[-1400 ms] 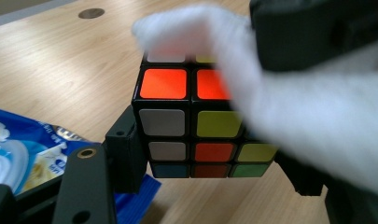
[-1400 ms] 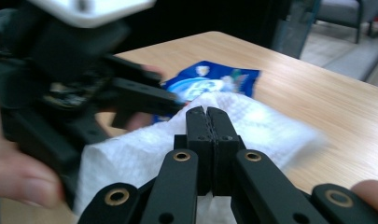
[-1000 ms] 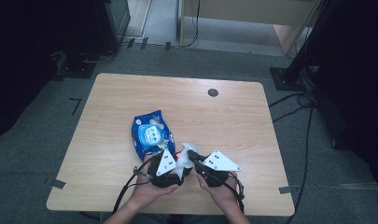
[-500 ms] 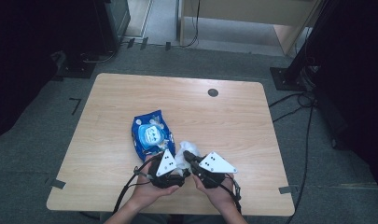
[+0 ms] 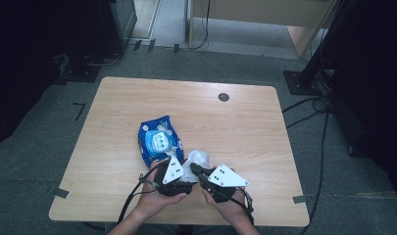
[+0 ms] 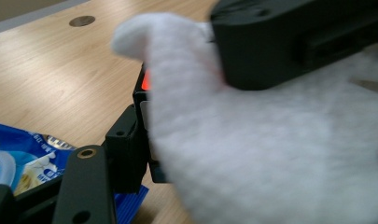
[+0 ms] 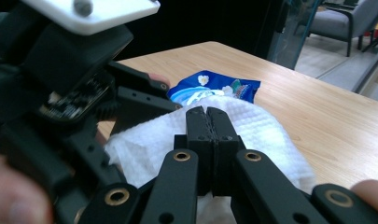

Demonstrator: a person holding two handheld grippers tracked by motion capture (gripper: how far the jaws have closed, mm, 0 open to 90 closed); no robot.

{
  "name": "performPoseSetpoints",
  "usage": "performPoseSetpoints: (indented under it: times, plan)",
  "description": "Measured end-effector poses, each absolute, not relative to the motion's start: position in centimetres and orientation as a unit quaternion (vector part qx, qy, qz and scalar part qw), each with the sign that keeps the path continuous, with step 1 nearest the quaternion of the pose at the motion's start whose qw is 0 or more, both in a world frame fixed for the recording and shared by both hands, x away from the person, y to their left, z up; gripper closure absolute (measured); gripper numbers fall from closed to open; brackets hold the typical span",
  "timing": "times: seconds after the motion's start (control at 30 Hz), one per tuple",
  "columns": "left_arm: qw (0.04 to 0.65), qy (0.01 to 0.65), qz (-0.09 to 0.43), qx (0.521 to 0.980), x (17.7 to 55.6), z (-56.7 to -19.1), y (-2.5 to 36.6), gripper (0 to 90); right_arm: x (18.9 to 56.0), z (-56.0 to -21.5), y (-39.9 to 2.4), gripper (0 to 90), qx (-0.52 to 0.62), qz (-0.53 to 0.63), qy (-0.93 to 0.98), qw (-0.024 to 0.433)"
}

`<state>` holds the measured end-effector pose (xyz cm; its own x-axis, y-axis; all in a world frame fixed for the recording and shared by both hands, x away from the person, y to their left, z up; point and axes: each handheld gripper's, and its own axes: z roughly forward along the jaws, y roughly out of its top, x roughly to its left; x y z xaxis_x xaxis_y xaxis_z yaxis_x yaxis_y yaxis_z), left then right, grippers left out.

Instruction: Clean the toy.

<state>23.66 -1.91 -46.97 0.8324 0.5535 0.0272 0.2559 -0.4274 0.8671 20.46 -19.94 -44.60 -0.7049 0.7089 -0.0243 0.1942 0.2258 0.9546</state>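
Together, both hand-held grippers [image 5: 188,171] on wipe [image 5: 195,159]

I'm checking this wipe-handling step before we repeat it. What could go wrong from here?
The wipe is thin and held between both claws; the right claw is shut on it, so pulling apart may tear it. It hangs close to the wipe pack, so it might snag or drag the pack across the table.

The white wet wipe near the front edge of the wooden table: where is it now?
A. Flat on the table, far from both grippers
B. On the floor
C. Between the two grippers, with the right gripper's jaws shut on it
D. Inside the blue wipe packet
C: in the right gripper view, the right gripper has its black jaws pressed together on the white wet wipe, and the left gripper is at the wipe too, beside the blue wipe packet.
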Motion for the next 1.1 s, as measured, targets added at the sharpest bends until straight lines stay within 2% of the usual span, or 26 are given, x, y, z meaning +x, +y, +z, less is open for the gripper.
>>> performPoseSetpoints:
  times: [0.17,0.53,0.83,0.9,1.07,1.1]
  plan:
    - [0.476,0.249,0.155,0.829,23.9,-47.1,-1.6,34.5,21.3,-44.8,-20.7,90.0,0.334,0.535,0.736,0.245]
    - [0.482,0.277,0.166,0.814,25.3,-46.7,0.8,34.5,23.2,-45.9,-25.5,90.0,0.426,0.512,0.698,0.264]
    - [0.489,0.273,0.157,0.813,25.4,-46.3,1.6,34.5,23.6,-46.8,-26.0,89.6,0.442,0.503,0.696,0.259]
    - [0.488,0.276,0.158,0.813,25.5,-46.2,1.5,34.5,23.6,-46.9,-25.9,87.3,0.444,0.505,0.695,0.256]
    - [0.493,0.287,0.176,0.802,25.7,-45.8,2.2,34.5,23.7,-47.2,-25.9,66.6,0.439,0.52,0.692,0.239]
    - [0.493,0.287,0.176,0.802,25.7,-45.8,2.2,34.5,23.7,-47.2,-25.9,66.6,0.439,0.52,0.692,0.239]
